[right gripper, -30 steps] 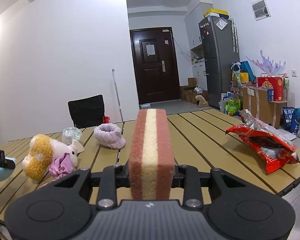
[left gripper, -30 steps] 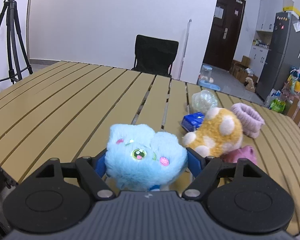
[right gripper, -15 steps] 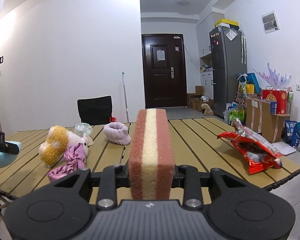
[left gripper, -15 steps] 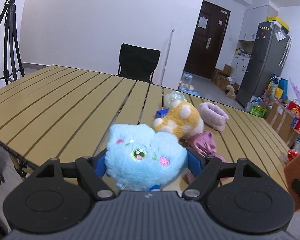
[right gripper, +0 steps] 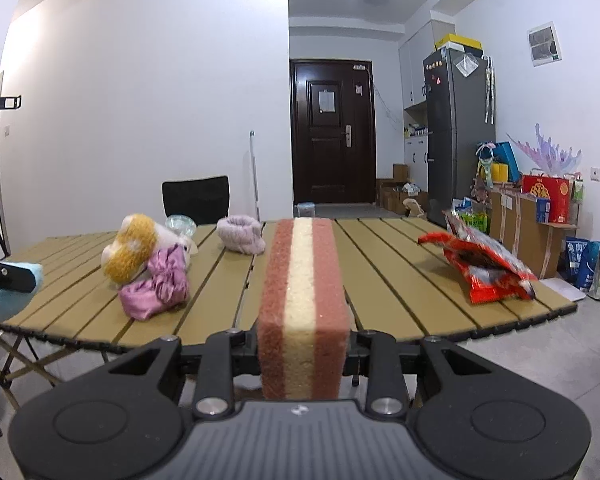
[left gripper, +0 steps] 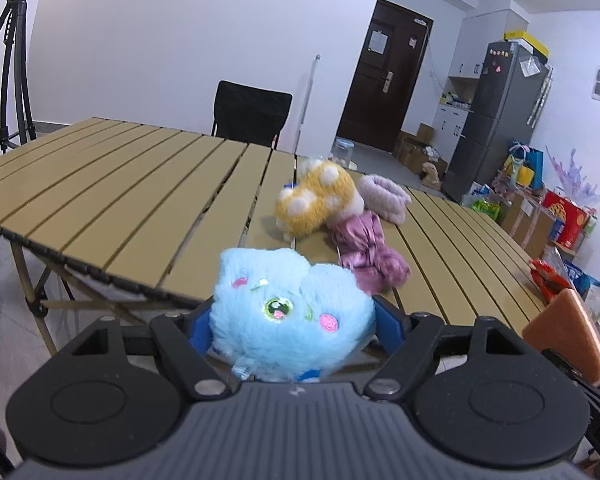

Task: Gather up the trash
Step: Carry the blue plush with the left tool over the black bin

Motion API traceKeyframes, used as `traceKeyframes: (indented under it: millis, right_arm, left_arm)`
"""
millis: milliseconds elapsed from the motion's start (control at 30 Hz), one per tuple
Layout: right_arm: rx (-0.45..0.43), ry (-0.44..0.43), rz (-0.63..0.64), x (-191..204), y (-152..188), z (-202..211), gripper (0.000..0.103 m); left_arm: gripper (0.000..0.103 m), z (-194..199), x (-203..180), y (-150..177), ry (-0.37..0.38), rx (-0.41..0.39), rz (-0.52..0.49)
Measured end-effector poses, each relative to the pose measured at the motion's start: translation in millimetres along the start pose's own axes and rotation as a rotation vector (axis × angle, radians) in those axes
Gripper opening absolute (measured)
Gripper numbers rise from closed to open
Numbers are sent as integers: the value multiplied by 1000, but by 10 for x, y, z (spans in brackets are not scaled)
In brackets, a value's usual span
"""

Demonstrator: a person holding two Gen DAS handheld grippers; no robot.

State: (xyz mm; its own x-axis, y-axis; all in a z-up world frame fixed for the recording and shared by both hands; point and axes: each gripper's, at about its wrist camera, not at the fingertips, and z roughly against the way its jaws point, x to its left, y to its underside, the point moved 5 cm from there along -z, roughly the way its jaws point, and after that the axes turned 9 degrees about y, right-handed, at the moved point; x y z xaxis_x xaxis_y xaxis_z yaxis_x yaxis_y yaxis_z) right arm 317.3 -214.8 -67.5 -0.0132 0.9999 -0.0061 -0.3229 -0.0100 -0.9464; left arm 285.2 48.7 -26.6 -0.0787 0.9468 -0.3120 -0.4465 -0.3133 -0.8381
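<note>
My left gripper is shut on a fluffy light-blue plush toy, held off the near edge of the slatted table. A pink and cream striped sponge stands upright in my right gripper, which is shut on it, also short of the table's near edge. The sponge shows at the right edge of the left wrist view, and the blue plush at the left edge of the right wrist view. A torn red snack bag lies at the table's right end.
On the table lie a yellow spotted plush, a crumpled pink cloth, a lilac fuzzy band and a clear plastic cup. A black chair stands behind, a tripod at left, a fridge and boxes at right.
Both grippers have drawn back from over the table to beyond its near edge, each keeping its object. The table's front edge and legs have come into view.
</note>
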Motion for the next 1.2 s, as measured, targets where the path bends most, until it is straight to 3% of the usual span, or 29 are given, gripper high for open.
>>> traceKeyframes:
  millis: [533, 1200]
  right_arm:
    - [166, 2, 72, -4, 734, 379, 30]
    - [395, 90, 107, -344, 1554, 361, 30]
  left_arm:
    - [78, 200, -14, 748, 7, 137, -44]
    - [78, -42, 56, 1436, -32, 337, -89]
